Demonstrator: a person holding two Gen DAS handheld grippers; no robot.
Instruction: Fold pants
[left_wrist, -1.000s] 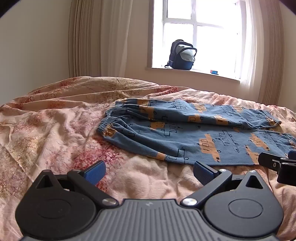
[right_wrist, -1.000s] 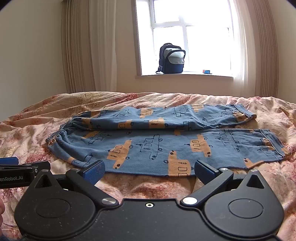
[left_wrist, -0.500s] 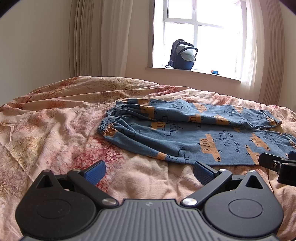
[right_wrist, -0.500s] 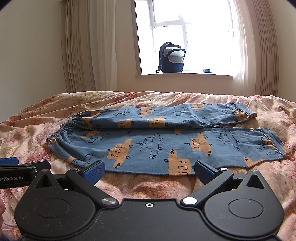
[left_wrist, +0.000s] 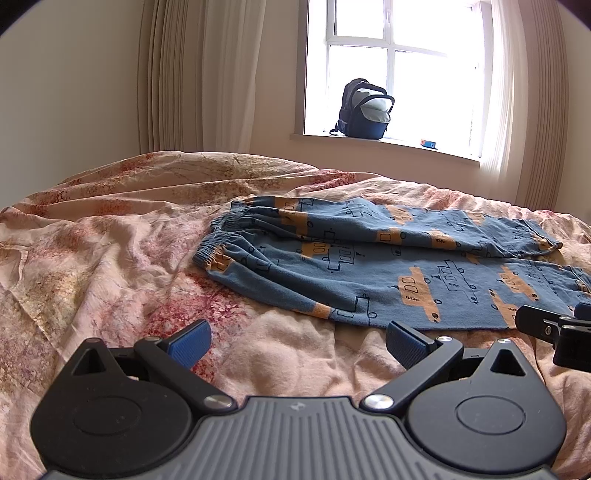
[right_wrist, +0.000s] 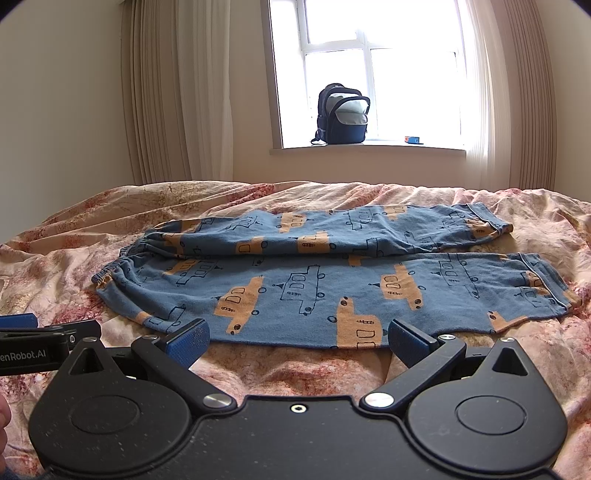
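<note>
Blue cotton pants with orange vehicle print spread flat across middle of bed w/ wrinkled pink floral cover, elastic waistband toward bed's left edge, cuffs toward right edge. Legs side by side, far leg partly overlapping near one; laid out lengthwise, prob. so one leg can be folded onto the other first.

Left gripper low over bed's near edge, just short of pants' near hem, waist end; blue-padded fingers spread wide, nothing between them. Right gripper likewise at near edge, opposite mid-leg; fingers wide apart, empty (hem just beyond tips, contact not evident). Placement apparently for a two-point pinch along the near hem.

Hidden/unclear: near-leg cuff cut off at frame's right in left view; bed's near edge covered by gripper bodies; underside layers of pants not visible. Dark blue backpack on window sill, contents unreadable against glare; small blue-orange item on sill unidentifiable.
</note>
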